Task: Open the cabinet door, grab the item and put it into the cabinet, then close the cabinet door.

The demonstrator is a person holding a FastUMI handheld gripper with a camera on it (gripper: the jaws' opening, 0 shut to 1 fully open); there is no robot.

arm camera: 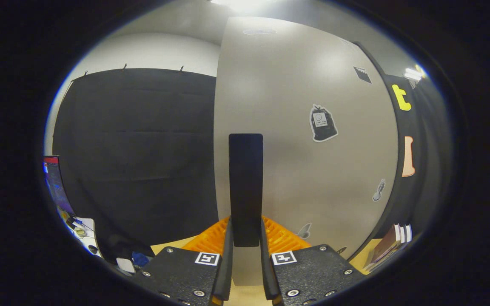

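The pale cabinet door [313, 85] stands upright close in front of me, with a few stickers on its face. Its free left edge shows against the dark booth wall. A dark vertical bar handle [246, 182] is mounted near that edge. My gripper [246, 227] is shut on the lower end of this handle, one finger against each side. The ribbed pads [211, 240] flank the bar. I cannot tell from here how far the door is swung.
A small stack of books [391, 246] lies on the wooden tabletop [245, 295] to the right of the door's foot. Off to the left stand a lit monitor [55, 182] and a cluttered white desk [84, 233].
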